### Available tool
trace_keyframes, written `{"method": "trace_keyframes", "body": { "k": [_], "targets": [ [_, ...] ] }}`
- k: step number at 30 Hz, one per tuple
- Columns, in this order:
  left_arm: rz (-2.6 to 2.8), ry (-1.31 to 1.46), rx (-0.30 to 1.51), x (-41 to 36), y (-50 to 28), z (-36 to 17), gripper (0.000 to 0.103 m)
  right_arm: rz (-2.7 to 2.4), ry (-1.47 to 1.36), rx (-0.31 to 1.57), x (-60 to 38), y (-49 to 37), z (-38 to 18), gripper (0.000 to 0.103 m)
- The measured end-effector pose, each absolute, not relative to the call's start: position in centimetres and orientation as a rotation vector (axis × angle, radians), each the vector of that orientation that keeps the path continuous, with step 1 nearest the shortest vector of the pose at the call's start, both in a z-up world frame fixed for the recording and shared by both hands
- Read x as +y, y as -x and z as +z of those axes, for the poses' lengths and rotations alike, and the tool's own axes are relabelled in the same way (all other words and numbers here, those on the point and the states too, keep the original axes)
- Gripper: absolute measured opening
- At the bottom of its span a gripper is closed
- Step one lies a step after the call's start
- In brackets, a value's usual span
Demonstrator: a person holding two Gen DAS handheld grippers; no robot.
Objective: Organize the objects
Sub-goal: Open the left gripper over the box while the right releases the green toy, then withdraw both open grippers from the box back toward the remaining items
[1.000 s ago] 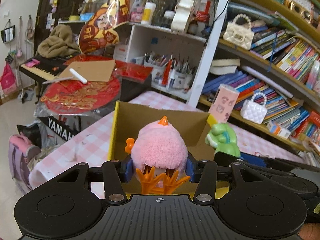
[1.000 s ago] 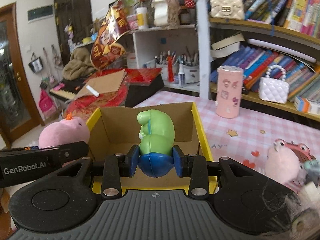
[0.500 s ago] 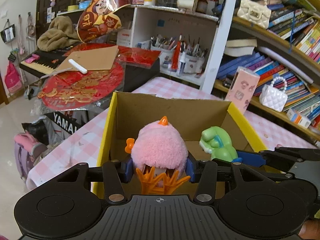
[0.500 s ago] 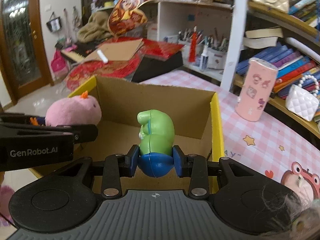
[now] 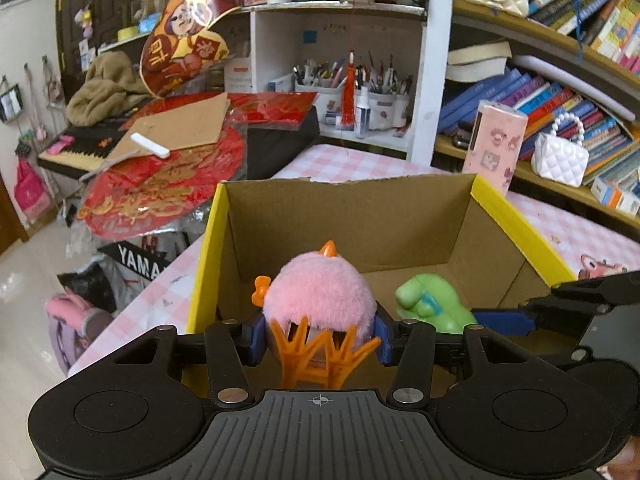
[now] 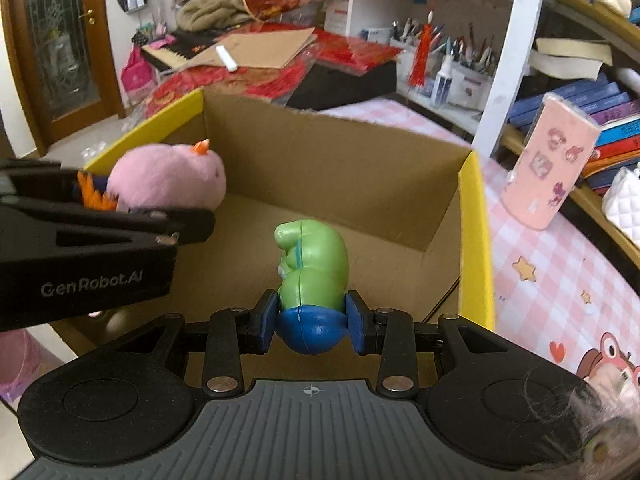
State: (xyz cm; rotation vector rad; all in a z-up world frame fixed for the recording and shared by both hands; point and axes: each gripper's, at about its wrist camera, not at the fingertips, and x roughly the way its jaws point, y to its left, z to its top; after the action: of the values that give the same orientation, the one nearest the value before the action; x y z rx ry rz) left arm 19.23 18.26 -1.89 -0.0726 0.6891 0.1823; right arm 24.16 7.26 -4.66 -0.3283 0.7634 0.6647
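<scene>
- Pink chick (image 5: 320, 288) is clamped in the left tool (image 5: 318, 338), above the open box (image 5: 516, 220).
- Green toy (image 6: 314, 268) is clamped in the right tool (image 6: 312, 322), also over the box.
- Box sits on the pink-checked surface (image 6: 560, 272).

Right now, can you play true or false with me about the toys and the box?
1. The left gripper holds the pink chick. True.
2. The right gripper is empty. False: it is shut on the green toy.
3. The box is full of toys. False: its floor is bare below the two held toys.
4. The box has yellow edges. True.
5. The pink bottle is inside the box. False: it stands on the cloth beside it.
</scene>
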Motion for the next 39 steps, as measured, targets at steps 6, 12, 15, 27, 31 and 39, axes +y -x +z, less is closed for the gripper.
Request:
{"method": "trace_keyframes", "body": {
  "k": [6,12,15,27,31,39],
  "targets": [
    [0.174,0.059,0.685,18.3,-19.2,-1.9,0.05,0.66,0.316,0.769,7.3,-24.2,-4.8,0.034],
    [0.164,0.097,0.611,18.5,-18.2,-0.7,0.072,0.651,0.272,0.728,6.9,-23.7,-4.0,0.045],
    [0.17,0.097,0.57,18.5,-17.6,0.3,0.075,0.634,0.251,0.696,6.7,-23.3,-3.3,0.047],
    [0.189,0.152,0.459,19.0,-13.0,3.4,0.088,0.502,0.133,0.554,4.4,-19.3,0.0,0.054],
    [0.201,0.165,0.442,19.2,-10.8,3.5,0.09,0.452,0.104,0.525,3.6,-16.9,0.6,0.056],
    [0.211,0.176,0.485,19.2,-6.2,2.3,0.091,0.384,0.077,0.551,2.8,-11.9,0.0,0.058]
  ]
}}
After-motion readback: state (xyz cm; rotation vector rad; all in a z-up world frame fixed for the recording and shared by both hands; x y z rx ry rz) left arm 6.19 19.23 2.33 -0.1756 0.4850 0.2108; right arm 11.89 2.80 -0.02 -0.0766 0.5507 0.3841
